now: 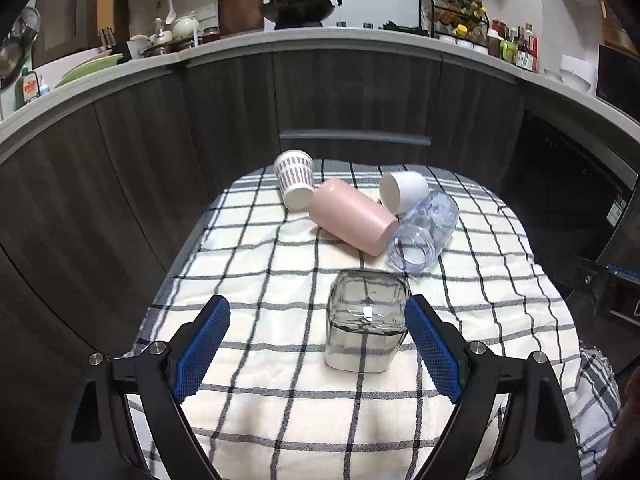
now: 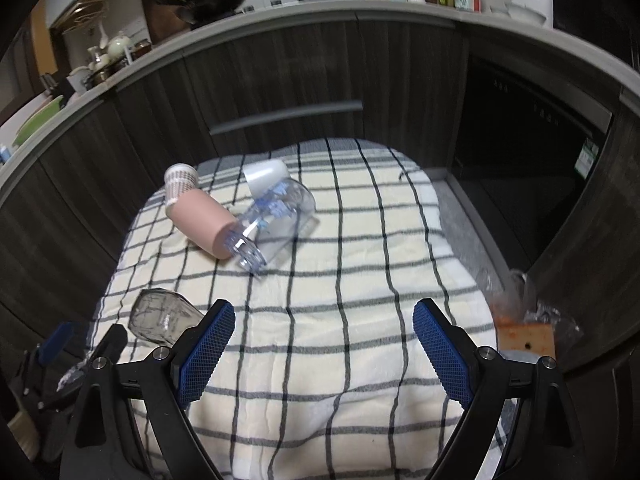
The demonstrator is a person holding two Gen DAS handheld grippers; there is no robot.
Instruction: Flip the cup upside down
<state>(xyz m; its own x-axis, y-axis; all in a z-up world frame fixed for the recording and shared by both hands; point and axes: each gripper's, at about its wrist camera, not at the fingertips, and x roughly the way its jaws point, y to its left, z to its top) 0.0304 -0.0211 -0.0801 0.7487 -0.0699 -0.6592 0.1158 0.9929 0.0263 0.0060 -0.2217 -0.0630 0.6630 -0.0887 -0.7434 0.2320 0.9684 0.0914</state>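
Observation:
A square smoky glass cup (image 1: 366, 320) stands bottom-up on the checked cloth (image 1: 280, 400), just ahead of my open left gripper (image 1: 317, 344), near its right finger; it also shows in the right wrist view (image 2: 162, 316). Behind it lie a pink cup (image 1: 354, 216) on its side, a clear plastic cup (image 1: 426, 232) on its side, a white cup (image 1: 402, 192) tipped over and a patterned white cup (image 1: 295, 180) bottom-up. My right gripper (image 2: 324, 344) is open and empty over bare cloth (image 2: 340, 360). The left gripper's blue pad (image 2: 60, 336) shows at the far left.
Dark cabinet fronts (image 1: 200, 120) with a grey handle (image 1: 356, 136) rise behind the table. A kitchen counter (image 1: 320, 36) above holds a wok, bottles and dishes. To the right are crumpled clear plastic and an orange-stained block (image 2: 524, 336).

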